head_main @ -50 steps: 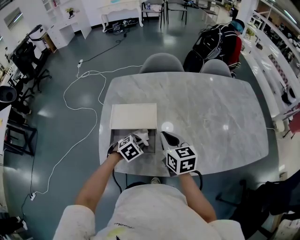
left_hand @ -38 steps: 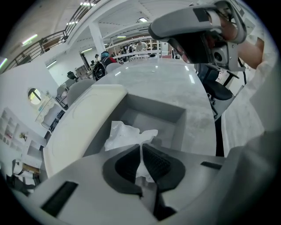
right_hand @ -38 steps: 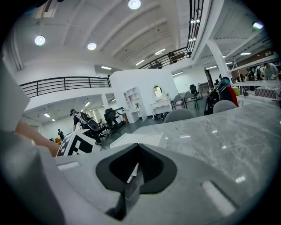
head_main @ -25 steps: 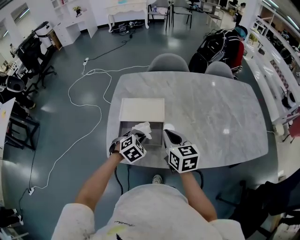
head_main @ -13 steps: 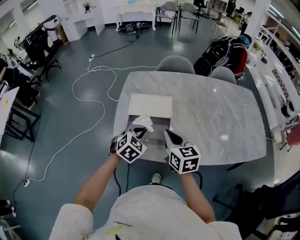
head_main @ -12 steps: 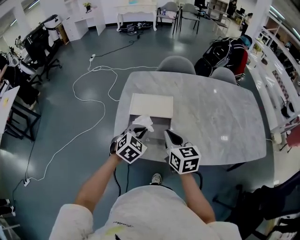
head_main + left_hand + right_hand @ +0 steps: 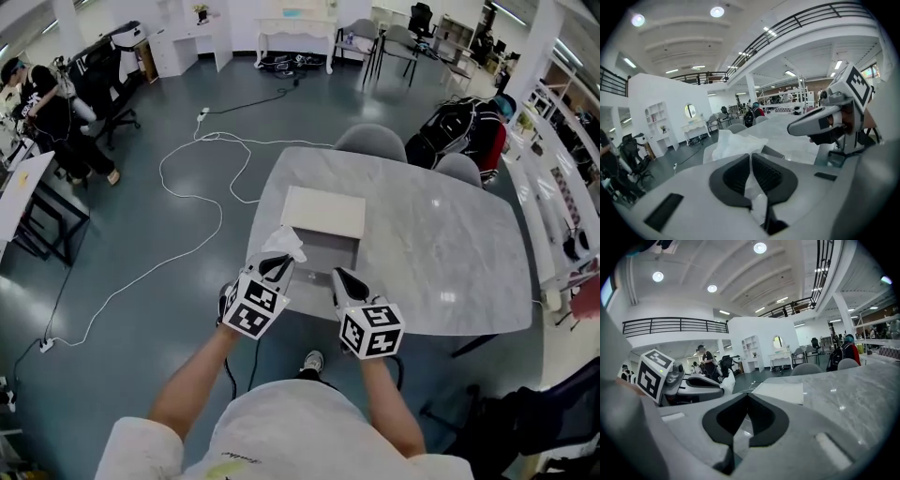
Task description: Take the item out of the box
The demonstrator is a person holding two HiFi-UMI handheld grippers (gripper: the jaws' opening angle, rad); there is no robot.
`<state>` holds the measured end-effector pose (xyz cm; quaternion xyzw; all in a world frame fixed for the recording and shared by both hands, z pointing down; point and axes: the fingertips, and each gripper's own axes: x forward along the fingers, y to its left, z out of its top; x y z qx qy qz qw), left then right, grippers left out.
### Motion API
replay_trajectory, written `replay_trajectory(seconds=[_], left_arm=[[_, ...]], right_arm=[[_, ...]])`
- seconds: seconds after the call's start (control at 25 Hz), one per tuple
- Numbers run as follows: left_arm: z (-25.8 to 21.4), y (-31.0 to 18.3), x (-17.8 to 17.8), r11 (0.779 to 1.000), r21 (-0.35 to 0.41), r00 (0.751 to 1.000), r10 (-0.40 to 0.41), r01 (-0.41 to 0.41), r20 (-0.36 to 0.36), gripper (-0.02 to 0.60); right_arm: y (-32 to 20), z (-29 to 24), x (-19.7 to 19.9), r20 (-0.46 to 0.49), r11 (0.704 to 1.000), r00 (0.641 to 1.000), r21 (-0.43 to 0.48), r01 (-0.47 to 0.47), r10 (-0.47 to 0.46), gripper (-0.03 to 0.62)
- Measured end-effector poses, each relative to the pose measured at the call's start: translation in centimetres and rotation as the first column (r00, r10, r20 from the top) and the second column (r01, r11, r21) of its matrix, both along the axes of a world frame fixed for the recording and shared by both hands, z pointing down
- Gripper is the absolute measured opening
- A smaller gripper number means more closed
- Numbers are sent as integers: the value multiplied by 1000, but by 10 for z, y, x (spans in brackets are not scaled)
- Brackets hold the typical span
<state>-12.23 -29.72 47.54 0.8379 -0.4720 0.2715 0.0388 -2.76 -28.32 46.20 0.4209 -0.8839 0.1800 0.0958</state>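
Observation:
An open box (image 7: 329, 255) with its cream lid (image 7: 323, 212) folded back sits at the near left edge of the marble table (image 7: 441, 234). My left gripper (image 7: 277, 266) is shut on a crumpled white wrapped item (image 7: 282, 244), held above the box's left corner. In the left gripper view the white item (image 7: 733, 144) sticks out past the left gripper (image 7: 750, 156). My right gripper (image 7: 342, 279) hovers shut and empty over the box's near right corner. From the right gripper view, the right gripper (image 7: 746, 397) faces the lid (image 7: 780, 392), with the white item (image 7: 727, 383) at its left.
Two grey chairs (image 7: 372, 141) stand at the table's far side beside a black and red bag (image 7: 464, 122). A white cable (image 7: 187, 187) snakes over the floor to the left. A person (image 7: 37, 89) sits at far left.
My left gripper has risen out of the box with the white item, moving up and slightly left. The right gripper stays close to the box's right corner.

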Motion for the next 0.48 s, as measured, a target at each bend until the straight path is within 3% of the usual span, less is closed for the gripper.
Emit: replay_trajectory(seconds=[0.48], left_arm=[[-19,62,-49,982,17,962,-179,187,-206,25]], right_arm=[[48,-19,-15,-35,998,999,64,7,-4,5]])
